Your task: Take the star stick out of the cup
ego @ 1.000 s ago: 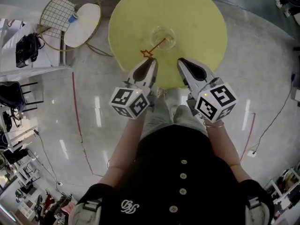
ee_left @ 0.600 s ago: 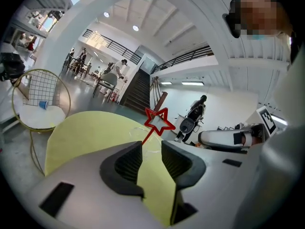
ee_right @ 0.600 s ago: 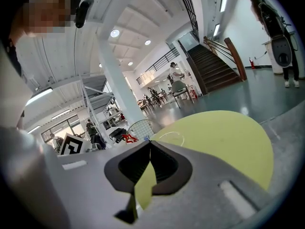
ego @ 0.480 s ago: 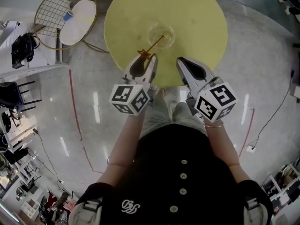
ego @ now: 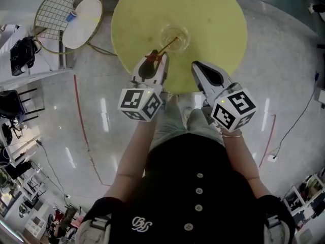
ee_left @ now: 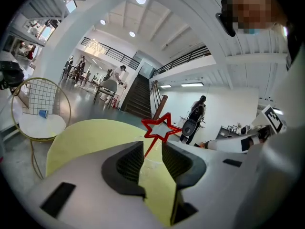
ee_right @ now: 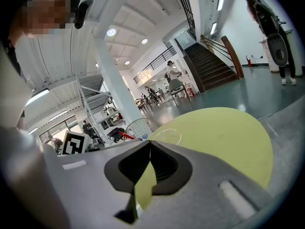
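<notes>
A clear cup (ego: 175, 37) stands on the round yellow table (ego: 213, 14). The red star stick (ego: 161, 49) leans out of it toward me, its star (ee_left: 162, 127) just above my left gripper's tips. My left gripper (ego: 154, 58) is open at the table's near edge. The thin stick (ee_left: 148, 147) runs down through the gap between its jaws, close to the left one. My right gripper (ego: 196, 66) hovers beside it, jaws shut with nothing in them. In the right gripper view (ee_right: 149, 143) the cup's rim (ee_right: 165, 136) and the red stick (ee_right: 125, 135) show ahead to the left.
A wire-backed chair with a white seat (ego: 84, 17) stands left of the table, also in the left gripper view as the chair (ee_left: 40, 123). A black bag (ego: 23, 55) lies on a surface at far left. People stand far off in the hall.
My left gripper moved forward over the table edge to the star, so the stick now lies between its jaws. The right gripper stayed put.
</notes>
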